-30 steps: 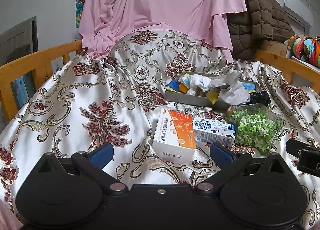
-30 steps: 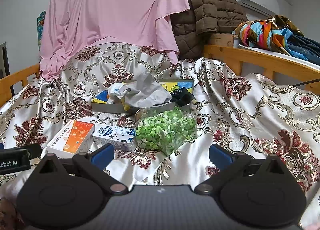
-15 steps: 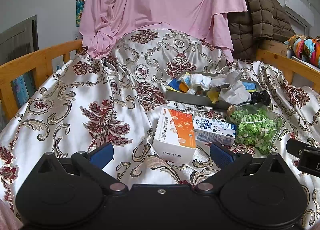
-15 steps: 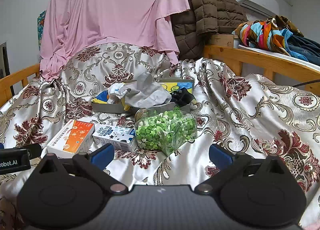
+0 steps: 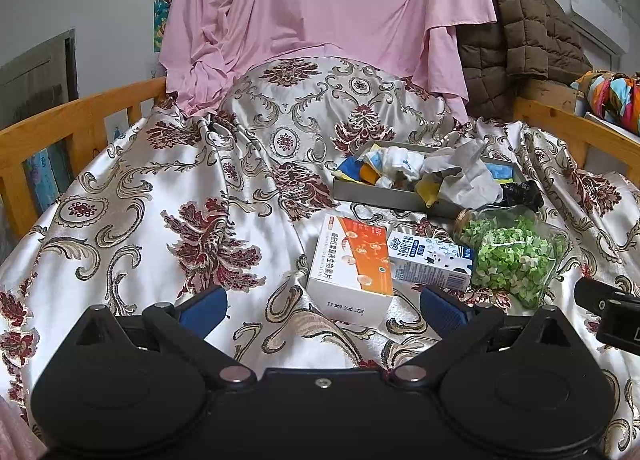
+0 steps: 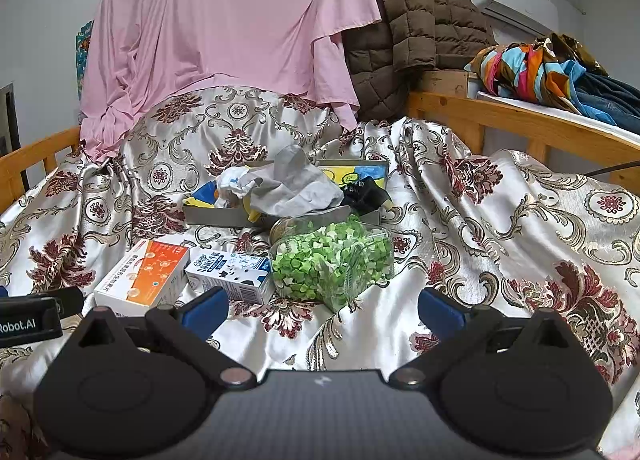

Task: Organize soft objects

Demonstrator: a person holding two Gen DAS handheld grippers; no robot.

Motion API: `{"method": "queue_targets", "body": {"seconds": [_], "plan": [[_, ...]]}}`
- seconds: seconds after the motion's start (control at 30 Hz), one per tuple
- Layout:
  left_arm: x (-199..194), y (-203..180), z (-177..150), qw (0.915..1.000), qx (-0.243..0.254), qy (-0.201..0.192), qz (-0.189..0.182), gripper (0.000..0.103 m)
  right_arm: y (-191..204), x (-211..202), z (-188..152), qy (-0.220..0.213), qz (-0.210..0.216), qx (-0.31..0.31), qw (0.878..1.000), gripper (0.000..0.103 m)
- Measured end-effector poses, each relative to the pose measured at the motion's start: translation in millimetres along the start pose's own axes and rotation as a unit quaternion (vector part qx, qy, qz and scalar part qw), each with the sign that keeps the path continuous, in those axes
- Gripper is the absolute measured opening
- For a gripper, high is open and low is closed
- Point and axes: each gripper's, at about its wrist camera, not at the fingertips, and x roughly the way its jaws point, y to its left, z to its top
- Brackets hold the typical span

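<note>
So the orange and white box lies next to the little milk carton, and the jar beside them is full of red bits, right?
Not quite. The orange and white box does lie next to the milk carton, but the jar beside them is full of green and white bits, not red. The right wrist view shows this most clearly.

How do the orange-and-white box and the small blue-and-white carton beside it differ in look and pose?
The orange-and-white box is wider and flatter, with an orange face; the blue-and-white carton is narrower, printed in blue with black patches. The box points its long side toward the left-wrist camera; the carton lies crosswise, next to the jar of green pieces. Both lie flat on the patterned cloth, unheld.
</note>
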Motion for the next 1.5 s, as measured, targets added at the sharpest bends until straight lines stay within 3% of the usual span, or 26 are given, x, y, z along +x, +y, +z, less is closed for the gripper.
{"method": "queue_targets", "body": {"seconds": [0.83,1.5], "plan": [[-8.5,-2.9,-2.5,0.9998,0.013,-0.012,0.006,0.102,0.5,-0.3,-0.1,0.0,0.0,-0.001,1.0,0.103],[-7.7,-5.2,0.5,0.9999,0.014,0.004,0.008,0.102,0.5,-0.8,-1.0,-0.002,0.0,-0.002,1.0,0.103]]}}
